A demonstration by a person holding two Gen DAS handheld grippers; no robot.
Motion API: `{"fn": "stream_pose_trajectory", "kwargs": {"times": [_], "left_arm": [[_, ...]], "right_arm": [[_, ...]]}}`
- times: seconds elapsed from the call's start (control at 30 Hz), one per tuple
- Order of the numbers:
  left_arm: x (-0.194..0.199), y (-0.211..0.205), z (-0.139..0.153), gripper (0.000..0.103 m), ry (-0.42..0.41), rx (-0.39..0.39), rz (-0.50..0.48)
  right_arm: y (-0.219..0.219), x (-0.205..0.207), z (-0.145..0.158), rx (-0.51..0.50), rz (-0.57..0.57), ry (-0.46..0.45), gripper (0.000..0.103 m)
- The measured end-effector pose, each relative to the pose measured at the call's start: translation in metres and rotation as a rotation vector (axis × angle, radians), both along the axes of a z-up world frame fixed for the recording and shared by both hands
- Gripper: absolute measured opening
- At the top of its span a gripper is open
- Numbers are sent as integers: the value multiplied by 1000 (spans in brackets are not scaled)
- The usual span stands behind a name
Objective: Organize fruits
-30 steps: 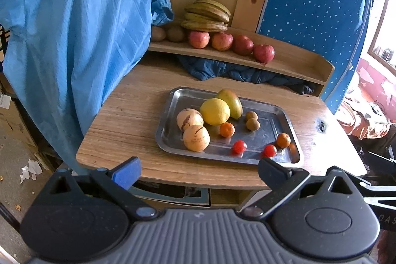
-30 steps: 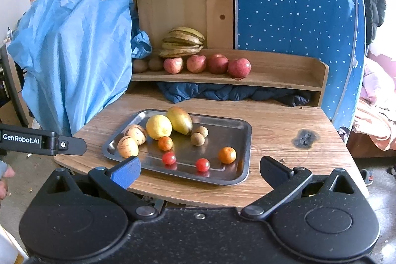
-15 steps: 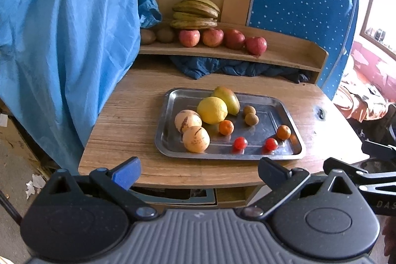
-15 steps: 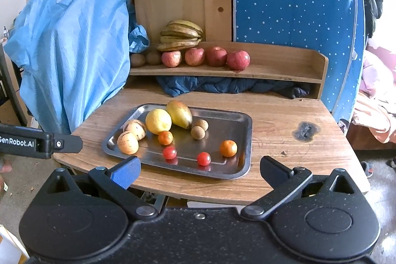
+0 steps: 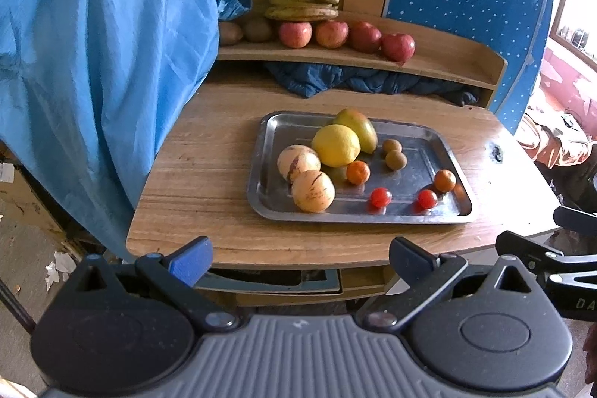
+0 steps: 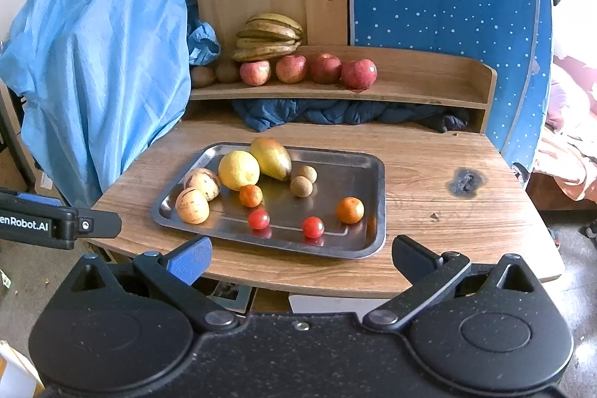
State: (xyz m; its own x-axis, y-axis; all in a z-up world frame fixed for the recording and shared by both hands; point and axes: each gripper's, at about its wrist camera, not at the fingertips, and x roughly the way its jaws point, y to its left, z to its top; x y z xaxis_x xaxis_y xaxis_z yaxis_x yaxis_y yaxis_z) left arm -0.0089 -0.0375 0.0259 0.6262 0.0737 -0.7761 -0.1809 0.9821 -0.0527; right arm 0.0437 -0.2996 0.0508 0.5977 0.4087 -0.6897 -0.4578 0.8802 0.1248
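Observation:
A steel tray [image 5: 425,216] [image 6: 367,170] lies on the wooden table. It holds a lemon [image 5: 335,145] [image 6: 238,170], a mango [image 5: 356,127] [image 6: 270,157], two pale striped melons [image 5: 312,191] [image 6: 192,206], two small oranges [image 5: 358,172] [image 6: 350,210], two cherry tomatoes [image 5: 380,197] [image 6: 312,226] and two brown longans [image 5: 395,159] [image 6: 301,185]. My left gripper [image 5: 300,258] and my right gripper [image 6: 300,258] are both open and empty, held in front of the table's near edge, short of the tray.
A raised wooden shelf [image 6: 429,88] at the back holds bananas [image 6: 270,36], several red apples [image 6: 324,68] and two kiwis [image 6: 214,73]. Blue cloth [image 6: 93,62] hangs on the left. Dark cloth [image 6: 335,114] lies under the shelf. A burn mark [image 6: 466,181] is on the table's right.
Both grippers have moved closer to the table, so the tray looks larger. The left view has swung slightly. Nothing on the tray has moved.

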Motion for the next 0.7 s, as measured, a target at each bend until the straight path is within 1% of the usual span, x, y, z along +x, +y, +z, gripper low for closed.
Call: {"fn": "stream_pose_trajectory", "kwargs": {"times": [0.57,0.7], "left_arm": [[-3,11,0,102,2,-13,-7],[-7,14,0,102,-3,-30,-17]], "right_arm": [[11,-4,2,-14,6,2,102],[14,-6,3,-17,9,4,102]]}}
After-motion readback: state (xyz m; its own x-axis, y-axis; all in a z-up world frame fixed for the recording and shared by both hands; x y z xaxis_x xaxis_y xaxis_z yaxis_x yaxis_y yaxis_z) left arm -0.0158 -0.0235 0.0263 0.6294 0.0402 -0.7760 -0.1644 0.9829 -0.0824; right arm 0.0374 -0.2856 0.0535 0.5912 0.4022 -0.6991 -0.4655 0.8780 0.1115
